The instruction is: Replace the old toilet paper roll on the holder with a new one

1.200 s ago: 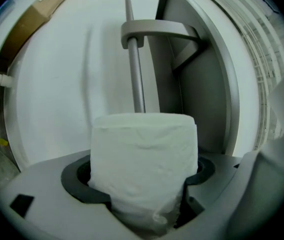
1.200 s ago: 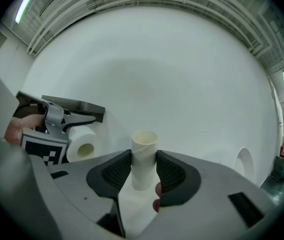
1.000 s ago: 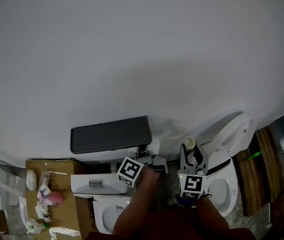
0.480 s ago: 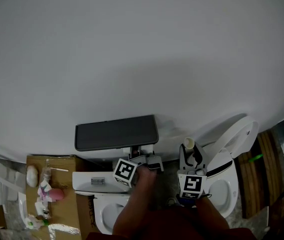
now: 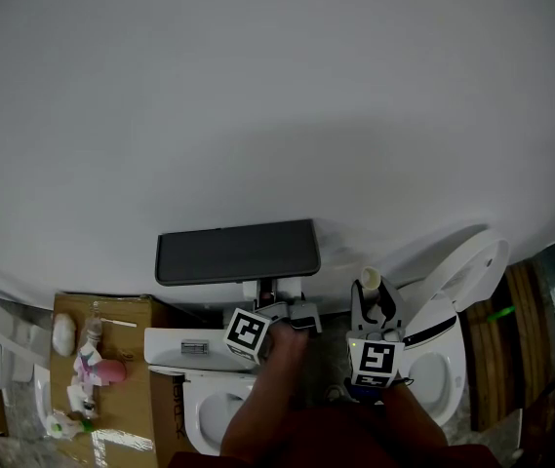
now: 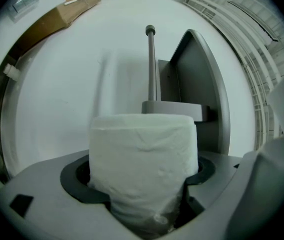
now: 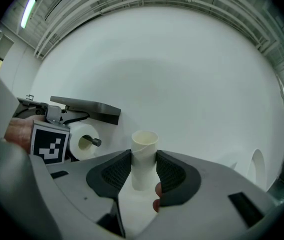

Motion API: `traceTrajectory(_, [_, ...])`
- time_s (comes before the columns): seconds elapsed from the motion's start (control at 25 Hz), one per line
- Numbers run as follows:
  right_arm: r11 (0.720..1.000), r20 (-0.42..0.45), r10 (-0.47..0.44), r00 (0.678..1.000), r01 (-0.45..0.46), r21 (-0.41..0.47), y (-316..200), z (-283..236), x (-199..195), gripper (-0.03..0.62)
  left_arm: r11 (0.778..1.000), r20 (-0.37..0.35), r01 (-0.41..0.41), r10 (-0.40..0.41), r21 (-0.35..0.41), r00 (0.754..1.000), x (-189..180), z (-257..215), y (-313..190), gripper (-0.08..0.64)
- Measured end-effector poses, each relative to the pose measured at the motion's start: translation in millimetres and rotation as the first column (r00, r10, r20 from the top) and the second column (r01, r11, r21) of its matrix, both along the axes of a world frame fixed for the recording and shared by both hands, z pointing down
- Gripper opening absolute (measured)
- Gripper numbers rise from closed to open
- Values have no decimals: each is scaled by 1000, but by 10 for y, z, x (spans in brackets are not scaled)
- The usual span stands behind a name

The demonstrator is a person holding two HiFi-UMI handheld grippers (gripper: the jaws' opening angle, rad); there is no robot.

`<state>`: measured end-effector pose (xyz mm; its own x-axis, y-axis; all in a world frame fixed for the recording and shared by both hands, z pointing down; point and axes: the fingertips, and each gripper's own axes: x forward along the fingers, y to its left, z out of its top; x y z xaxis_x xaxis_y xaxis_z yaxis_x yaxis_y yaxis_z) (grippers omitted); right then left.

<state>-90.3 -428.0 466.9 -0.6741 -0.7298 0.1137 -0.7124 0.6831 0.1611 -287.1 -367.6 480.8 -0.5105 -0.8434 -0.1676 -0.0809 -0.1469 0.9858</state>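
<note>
A plain white wall (image 5: 257,96) fills most of the head view. A toilet (image 5: 448,359) with its lid raised stands to the right of the holder (image 5: 236,252) and below it. The holder is a dark grey flap fixed to the wall. The left gripper (image 5: 297,315) sits just under the holder, its jaws closed on the new paper roll (image 6: 144,169). The roll is right at the holder's rod (image 6: 151,64); I cannot tell whether the rod runs through it. The right gripper (image 5: 375,305), near the holder's right end, clamps the bare cardboard tube (image 7: 143,159) upright between its pads.
</note>
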Motion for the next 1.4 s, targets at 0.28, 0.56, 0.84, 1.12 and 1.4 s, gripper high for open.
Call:
traceTrajectory(0.28, [1000,0,10,1000,-10,4,36,-6,63,167,1000,-23,-15,15,18,1000,61,57,57,453])
traceTrajectory(0.56, [1000,2,-2,1000,2,6,122,-29,76,167,999,-18,-26,26,20,999,148,48,155,454])
traceTrajectory(0.84, [1000,7,-17,1000,17,-4,235,21,86,167,999,-10,-37,37,37,999,242,62,314,454])
traceTrajectory(1.12, [999,8,-34,999,34,-8,307,38,87,167,1000,-28,-18,18,8,999,339,198,554,454])
traceTrajectory(1.4, [998,9,-53,999,53,-19,353,71,55,167,1000,-58,-13,14,17,998,464,273,836,453])
